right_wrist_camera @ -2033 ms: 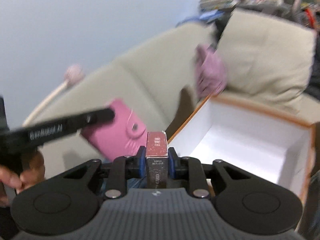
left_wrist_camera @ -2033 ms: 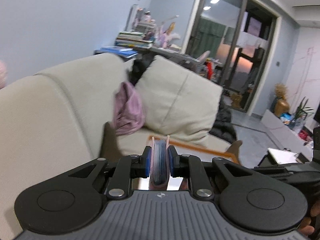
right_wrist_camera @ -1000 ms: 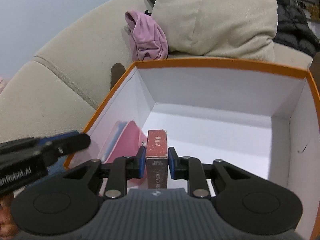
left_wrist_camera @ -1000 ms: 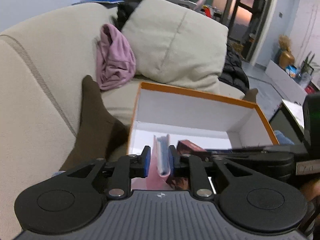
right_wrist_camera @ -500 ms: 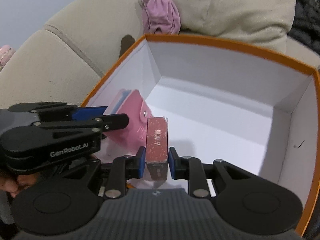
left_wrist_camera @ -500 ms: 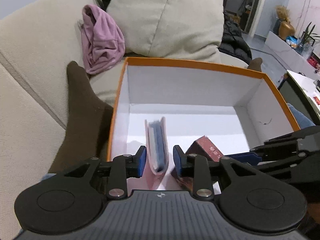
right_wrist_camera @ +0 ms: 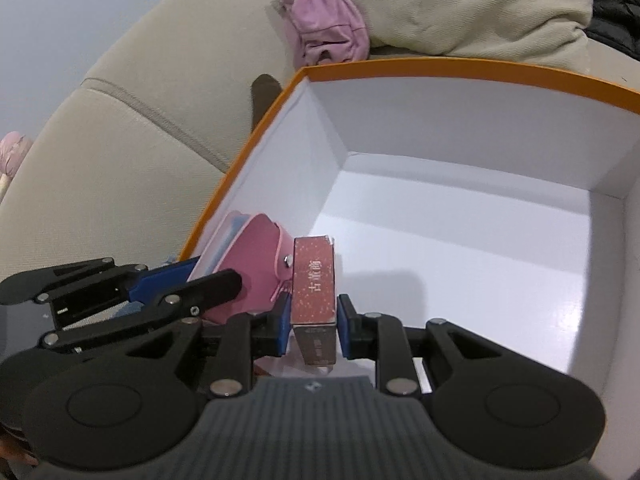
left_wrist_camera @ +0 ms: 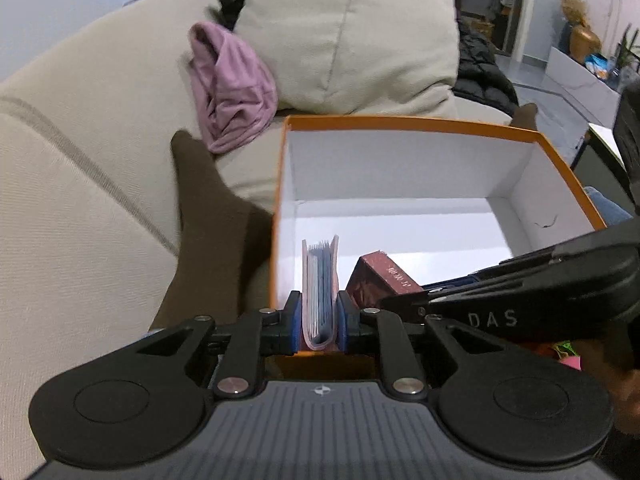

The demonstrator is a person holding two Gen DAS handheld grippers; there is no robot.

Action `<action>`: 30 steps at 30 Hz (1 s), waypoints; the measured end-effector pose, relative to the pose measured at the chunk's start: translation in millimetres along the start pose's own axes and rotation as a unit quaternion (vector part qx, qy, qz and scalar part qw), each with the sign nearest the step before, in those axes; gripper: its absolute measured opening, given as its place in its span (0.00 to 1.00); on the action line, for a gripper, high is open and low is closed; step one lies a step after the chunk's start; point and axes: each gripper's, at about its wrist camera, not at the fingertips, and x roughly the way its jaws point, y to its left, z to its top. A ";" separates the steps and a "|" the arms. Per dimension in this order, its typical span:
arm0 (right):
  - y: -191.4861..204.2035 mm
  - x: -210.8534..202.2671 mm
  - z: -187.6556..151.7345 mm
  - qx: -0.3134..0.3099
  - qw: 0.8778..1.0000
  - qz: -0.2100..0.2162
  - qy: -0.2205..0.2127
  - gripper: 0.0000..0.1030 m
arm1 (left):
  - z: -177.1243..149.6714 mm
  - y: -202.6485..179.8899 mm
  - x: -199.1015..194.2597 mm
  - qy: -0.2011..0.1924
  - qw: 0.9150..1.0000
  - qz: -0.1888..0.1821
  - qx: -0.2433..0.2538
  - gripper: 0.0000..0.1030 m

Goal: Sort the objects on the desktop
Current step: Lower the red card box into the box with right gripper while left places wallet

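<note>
We hold our left gripper (left_wrist_camera: 319, 322) over the near left corner of the orange-rimmed box (left_wrist_camera: 400, 122), its jaws closing on the pink wallet (left_wrist_camera: 320, 280), whose blue pages stand upright between the pads. Our right gripper (right_wrist_camera: 313, 330) has its jaws narrow, clamped on the small red carton (right_wrist_camera: 314, 280), which sits just right of the wallet inside the box. The box rests on the beige sofa (left_wrist_camera: 80, 200), near a crumpled purple cloth (left_wrist_camera: 230, 88).
</note>
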 end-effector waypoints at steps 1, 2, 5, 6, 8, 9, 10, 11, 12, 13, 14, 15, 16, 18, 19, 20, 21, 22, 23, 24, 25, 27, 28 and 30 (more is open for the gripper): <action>1.3 0.6 0.0 -0.001 1.000 0.001 0.001 0.24 | -0.4 2.8 0.0 0.002 1.000 -0.002 -0.003 0.19; 1.9 1.1 0.3 -0.001 1.000 0.003 0.002 0.24 | -1.2 4.3 -1.3 0.001 1.000 -0.003 -0.004 0.19; 2.5 2.7 1.0 0.003 1.000 0.012 0.002 0.26 | -4.9 9.1 -9.7 -0.008 1.000 -0.023 -0.012 0.20; 2.4 3.7 1.7 0.005 1.000 0.018 0.003 0.26 | -6.5 11.3 -15.0 -0.016 0.999 -0.033 -0.016 0.21; 1.8 7.2 3.5 0.016 0.999 0.031 0.011 0.28 | -9.3 14.5 -26.2 -0.032 0.998 -0.047 -0.022 0.26; 1.6 8.7 4.1 0.022 0.999 0.039 0.015 0.30 | -11.1 17.0 -33.4 -0.044 0.997 -0.049 -0.027 0.26; 1.3 10.7 4.6 0.028 0.998 0.047 0.021 0.30 | -12.1 18.6 -39.4 -0.053 0.997 -0.047 -0.031 0.27; 0.6 12.7 4.4 0.037 0.997 0.056 0.027 0.31 | -13.2 20.9 -44.8 -0.062 0.997 -0.043 -0.036 0.27; -1.2 15.1 4.6 0.049 0.996 0.064 0.030 0.32 | -14.5 23.7 -49.8 -0.071 0.996 -0.039 -0.042 0.28; -2.5 17.2 4.8 0.056 0.996 0.066 0.031 0.33 | -15.7 27.7 -53.5 -0.077 0.995 -0.036 -0.050 0.30; -3.8 18.7 4.8 0.064 0.995 0.069 0.032 0.35 | -16.5 31.3 -55.3 -0.080 0.995 -0.034 -0.057 0.31; -6.1 21.6 5.2 0.076 0.994 0.072 0.032 0.36 | -17.7 35.4 -55.8 -0.080 0.994 -0.034 -0.065 0.31; -8.5 23.7 5.0 0.088 0.992 0.077 0.034 0.36 | -18.0 39.0 -54.7 -0.078 0.994 -0.038 -0.071 0.31; -15.8 29.4 5.1 0.124 0.987 0.095 0.040 0.38 | -19.6 45.6 -48.3 -0.069 0.992 -0.050 -0.088 0.31; -20.7 32.0 5.2 0.147 0.982 0.113 0.040 0.38 | -20.7 48.1 -44.9 -0.064 0.992 -0.057 -0.094 0.31; -25.4 35.6 5.4 0.171 0.975 0.133 0.043 0.33 | -21.3 49.8 -41.5 -0.059 0.991 -0.064 -0.100 0.31; -28.8 37.7 5.2 0.188 0.971 0.142 0.042 0.34 | -21.9 51.1 -38.2 -0.055 0.990 -0.069 -0.107 0.31; -30.9 39.1 5.5 0.196 0.969 0.146 0.038 0.34 | -22.8 51.8 -37.1 -0.054 0.990 -0.070 -0.110 0.31; -31.2 39.8 5.9 0.194 0.970 0.144 0.036 0.34 | -23.4 51.6 -36.7 -0.055 0.990 -0.070 -0.111 0.31; -29.9 41.4 7.1 0.189 0.971 0.139 0.039 0.34 | -23.5 51.4 -36.7 -0.055 0.990 -0.071 -0.110 0.31; -29.3 42.3 7.0 0.188 0.971 0.140 0.041 0.35 | -25.1 51.0 -37.4 -0.056 0.990 -0.072 -0.110 0.31; -29.2 42.5 6.9 0.184 0.972 0.142 0.044 0.35 | -26.1 50.5 -39.0 -0.058 0.990 -0.071 -0.110 0.31; -28.7 43.0 7.7 0.182 0.972 0.142 0.044 0.35 | -26.7 49.8 -40.1 -0.059 0.990 -0.068 -0.111 0.31; -27.1 38.3 6.8 0.171 0.975 0.139 0.039 0.35 | -28.6 47.9 -44.7 -0.063 0.990 -0.064 -0.111 0.31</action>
